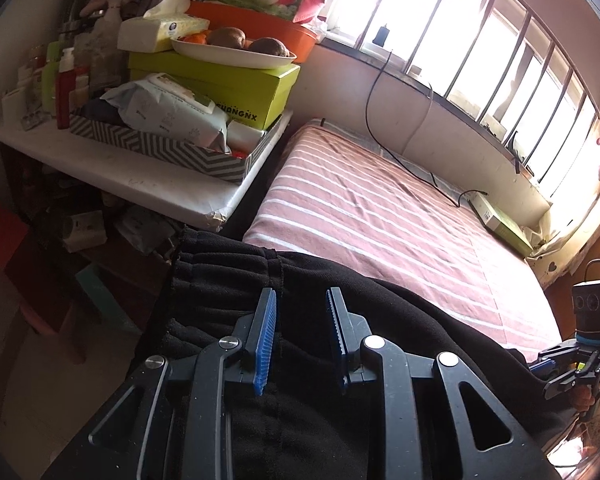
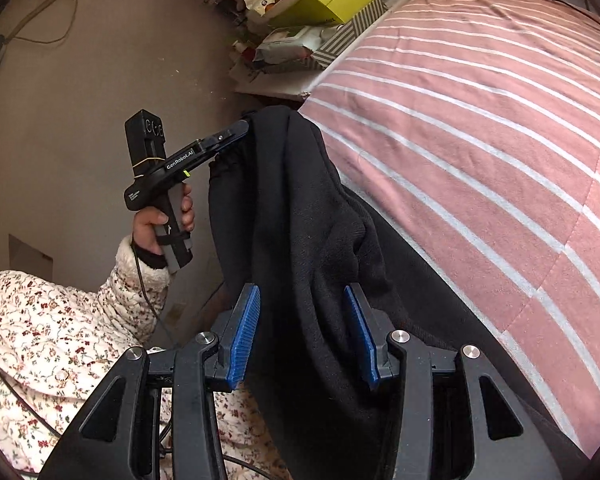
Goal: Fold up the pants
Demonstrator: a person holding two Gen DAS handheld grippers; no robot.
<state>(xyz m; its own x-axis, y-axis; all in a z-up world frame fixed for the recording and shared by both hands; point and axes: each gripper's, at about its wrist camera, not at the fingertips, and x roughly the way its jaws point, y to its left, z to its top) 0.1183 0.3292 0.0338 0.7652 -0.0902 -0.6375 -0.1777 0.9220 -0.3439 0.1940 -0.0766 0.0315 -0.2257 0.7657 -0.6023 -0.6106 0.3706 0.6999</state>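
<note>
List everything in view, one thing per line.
pants: one, black, held up at the bed's near edge
bed: one, pink with white stripes, under the window
window: one, barred, bright
side table: one, white, left of the bed
box: one, green, on the table
bowl: one, white, on the box, with fruit
left gripper: black, blue pads, pants between
right gripper: same, pants between
hand: one, floral sleeve

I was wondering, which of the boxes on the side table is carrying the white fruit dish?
The lime-green box: the white fruit dish rests on its lid. The grey zigzag-patterned box in front holds packets instead, and the tissue box has nothing on it.
</note>
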